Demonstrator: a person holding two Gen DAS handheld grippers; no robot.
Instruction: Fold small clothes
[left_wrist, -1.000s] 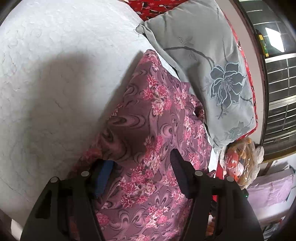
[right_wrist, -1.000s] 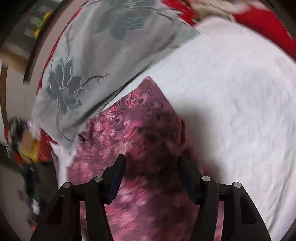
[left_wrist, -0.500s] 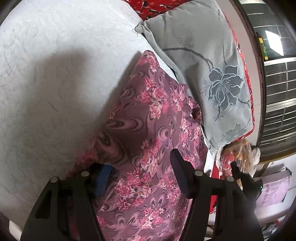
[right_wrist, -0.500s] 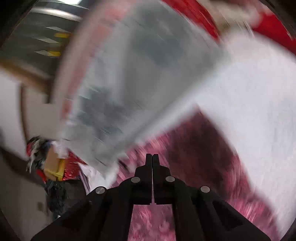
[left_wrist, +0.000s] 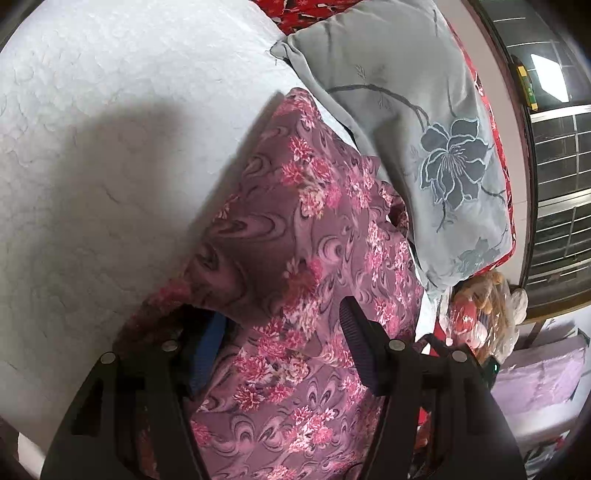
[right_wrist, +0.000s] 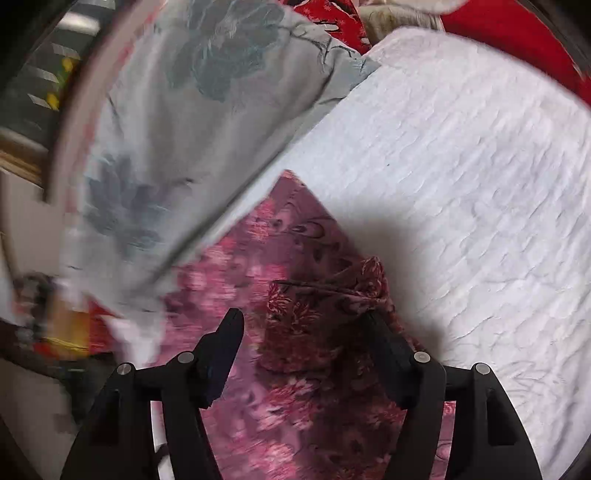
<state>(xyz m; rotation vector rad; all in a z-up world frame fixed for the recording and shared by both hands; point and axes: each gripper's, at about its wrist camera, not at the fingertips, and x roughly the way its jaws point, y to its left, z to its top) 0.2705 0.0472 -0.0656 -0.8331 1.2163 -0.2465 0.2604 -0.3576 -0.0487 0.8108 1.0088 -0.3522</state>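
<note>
You're in a home bedroom: a bed (left_wrist: 110, 129) under a white quilted cover, a grey pillow (left_wrist: 424, 122) with a dark flower print beside a red floral sheet (left_wrist: 306, 9), a barred window (left_wrist: 557, 155) along the wall, and bagged clutter (left_wrist: 484, 317) at the bedside.

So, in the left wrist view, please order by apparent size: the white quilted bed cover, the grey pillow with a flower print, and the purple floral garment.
1. White quilted bed cover, largest.
2 and 3. Purple floral garment and grey pillow with a flower print look close in area; the garment lies nearer the camera, so I cannot rank them.
</note>
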